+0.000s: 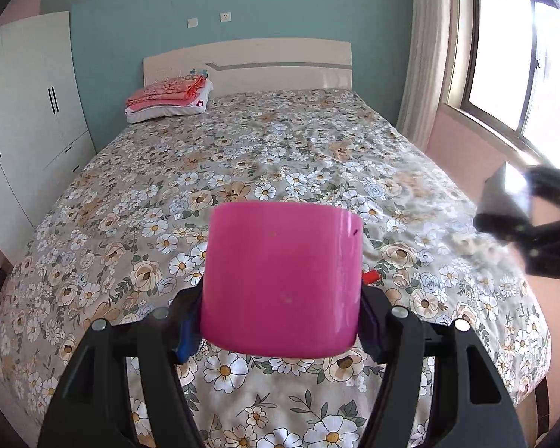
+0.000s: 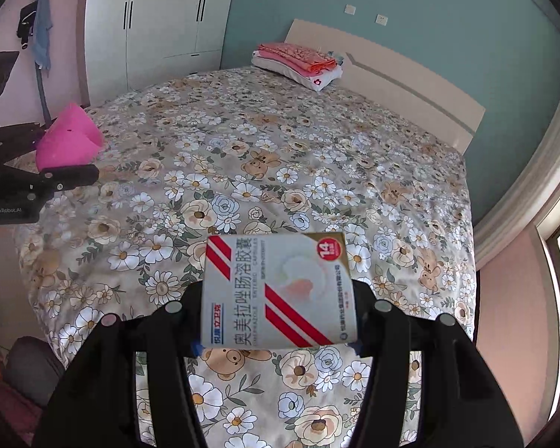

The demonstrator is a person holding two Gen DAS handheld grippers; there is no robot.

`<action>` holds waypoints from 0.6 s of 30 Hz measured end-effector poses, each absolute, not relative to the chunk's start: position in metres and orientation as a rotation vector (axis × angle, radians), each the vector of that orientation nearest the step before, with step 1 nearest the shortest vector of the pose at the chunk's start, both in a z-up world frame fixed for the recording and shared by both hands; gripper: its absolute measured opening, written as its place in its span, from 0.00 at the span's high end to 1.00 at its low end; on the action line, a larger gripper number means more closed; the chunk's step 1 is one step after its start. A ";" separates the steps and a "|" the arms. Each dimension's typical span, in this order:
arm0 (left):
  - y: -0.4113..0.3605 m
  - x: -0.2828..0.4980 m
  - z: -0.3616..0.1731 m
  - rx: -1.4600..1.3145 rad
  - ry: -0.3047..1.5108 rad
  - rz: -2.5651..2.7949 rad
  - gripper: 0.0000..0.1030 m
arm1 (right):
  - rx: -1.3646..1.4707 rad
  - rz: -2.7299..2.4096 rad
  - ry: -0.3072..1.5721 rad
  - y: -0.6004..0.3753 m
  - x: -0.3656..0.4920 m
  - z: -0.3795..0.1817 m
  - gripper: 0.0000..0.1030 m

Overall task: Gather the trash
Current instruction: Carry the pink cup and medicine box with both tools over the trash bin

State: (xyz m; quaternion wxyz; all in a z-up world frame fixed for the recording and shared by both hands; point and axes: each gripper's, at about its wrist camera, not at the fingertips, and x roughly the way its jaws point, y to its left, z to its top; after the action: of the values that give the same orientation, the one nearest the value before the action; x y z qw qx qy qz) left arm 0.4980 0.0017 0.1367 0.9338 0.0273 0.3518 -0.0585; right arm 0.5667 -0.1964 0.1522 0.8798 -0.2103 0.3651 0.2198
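My left gripper [image 1: 280, 321] is shut on a pink plastic bin [image 1: 282, 280] and holds it above the foot of the bed; the bin also shows in the right wrist view [image 2: 67, 142] at the left. My right gripper [image 2: 278, 313] is shut on a white medicine box [image 2: 278, 291] with red stripes and holds it above the bed. In the left wrist view the right gripper [image 1: 541, 220] shows blurred at the right edge with the box [image 1: 506, 192]. A small red item [image 1: 371, 277] lies on the bedspread just right of the bin.
A bed with a floral bedspread [image 1: 280, 156] fills both views. Folded pink bedding on a pillow [image 1: 168, 100] lies at the headboard [image 1: 280, 63]. A white wardrobe [image 1: 30, 119] stands left, a window [image 1: 519, 56] right. A dark seat [image 2: 33, 366] is at the lower left.
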 end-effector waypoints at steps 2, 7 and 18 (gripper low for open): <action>0.005 0.474 0.153 0.061 0.699 -0.104 0.34 | -0.434 0.463 0.743 -0.188 0.542 0.169 0.46; 0.012 0.414 0.193 0.061 0.647 -0.079 0.34 | -0.421 0.452 0.686 -0.177 0.480 0.211 0.46; 0.012 0.286 0.245 0.079 0.546 -0.075 0.34 | -0.369 0.399 0.602 -0.183 0.335 0.261 0.46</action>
State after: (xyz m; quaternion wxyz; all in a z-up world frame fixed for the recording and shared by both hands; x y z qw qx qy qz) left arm 0.2857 0.0117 0.2445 0.9615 0.0388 0.2694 -0.0371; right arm 0.3346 -0.1827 0.2608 0.9189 -0.1795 0.2929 0.1938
